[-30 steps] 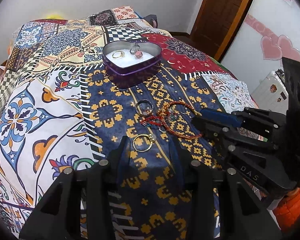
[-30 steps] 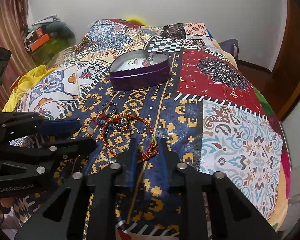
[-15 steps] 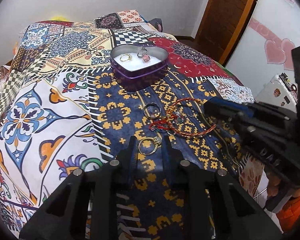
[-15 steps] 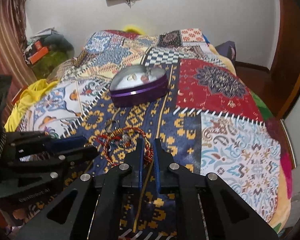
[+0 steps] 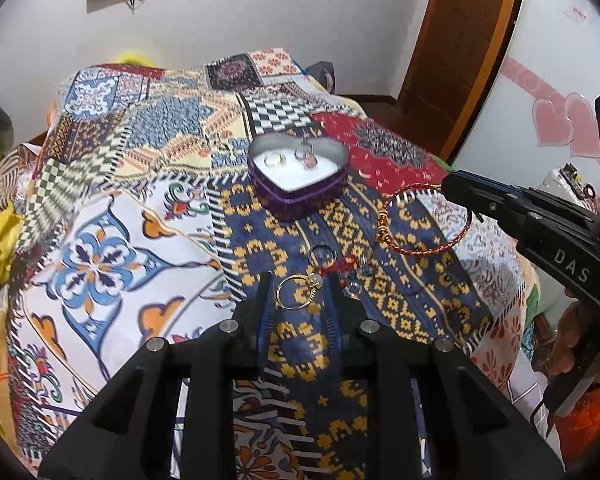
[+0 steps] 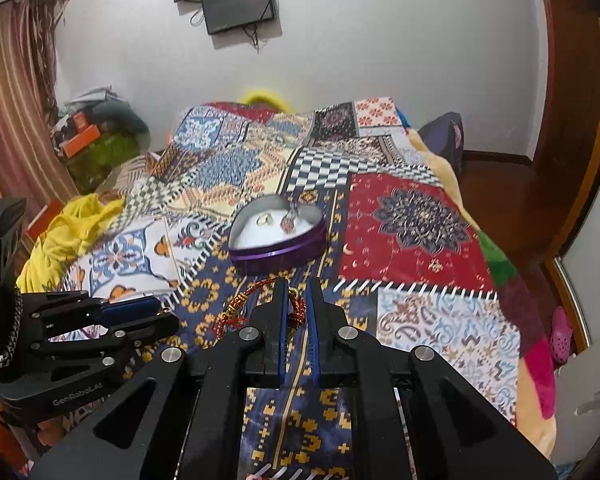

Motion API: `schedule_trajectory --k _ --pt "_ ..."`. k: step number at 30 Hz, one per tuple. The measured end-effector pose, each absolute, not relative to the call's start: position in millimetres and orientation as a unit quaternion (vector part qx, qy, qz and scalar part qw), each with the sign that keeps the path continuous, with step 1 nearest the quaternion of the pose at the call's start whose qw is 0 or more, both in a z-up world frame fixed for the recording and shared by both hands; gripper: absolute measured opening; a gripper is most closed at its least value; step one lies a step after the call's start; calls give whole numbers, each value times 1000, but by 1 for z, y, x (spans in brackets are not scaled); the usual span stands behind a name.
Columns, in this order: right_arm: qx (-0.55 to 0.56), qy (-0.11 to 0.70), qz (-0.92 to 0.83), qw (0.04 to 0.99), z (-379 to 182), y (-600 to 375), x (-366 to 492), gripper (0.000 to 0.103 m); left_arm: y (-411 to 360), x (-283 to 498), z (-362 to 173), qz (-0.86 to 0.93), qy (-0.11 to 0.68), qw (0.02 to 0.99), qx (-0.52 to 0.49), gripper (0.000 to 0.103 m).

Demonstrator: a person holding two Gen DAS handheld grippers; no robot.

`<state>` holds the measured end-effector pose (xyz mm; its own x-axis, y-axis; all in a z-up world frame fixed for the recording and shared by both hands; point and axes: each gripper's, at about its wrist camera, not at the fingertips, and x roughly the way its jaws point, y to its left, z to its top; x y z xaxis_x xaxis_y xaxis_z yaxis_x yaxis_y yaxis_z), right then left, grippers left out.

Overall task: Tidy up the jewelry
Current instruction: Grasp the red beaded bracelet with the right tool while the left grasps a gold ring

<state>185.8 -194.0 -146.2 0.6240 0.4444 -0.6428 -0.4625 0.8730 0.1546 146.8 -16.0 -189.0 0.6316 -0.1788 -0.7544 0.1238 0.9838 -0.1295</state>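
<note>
Looking along left gripper point(image 5: 298, 292): fingers parted, gold ring point(image 5: 299, 291) lying on quilt point(image 5: 112, 256) between tips, not clamped. Dark ring point(image 5: 321, 255) and red thread tangle point(image 5: 340, 267) just beyond. Heart-shaped tin point(image 5: 298, 178) farther toward bed's far edge, two rings on white lining. Right gripper point(image 5: 446, 189) at right, red braided bracelet point(image 5: 422, 220) hanging from tip, clear of quilt.

Right wrist view: right gripper point(image 6: 296, 300) pinched on red braided bracelet point(image 6: 260, 304); cord loops out left of fingers. Tin point(image 6: 278, 236) straight ahead, mid-bed. Left gripper point(image 6: 156, 316) low at left, parted.
</note>
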Motion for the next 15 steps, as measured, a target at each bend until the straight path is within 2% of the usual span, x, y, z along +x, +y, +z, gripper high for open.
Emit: schedule_trajectory --k 15 --pt "5 319 252 914 -124 -189 205 8 -3 165 -153 -68 374 924 -34 23"
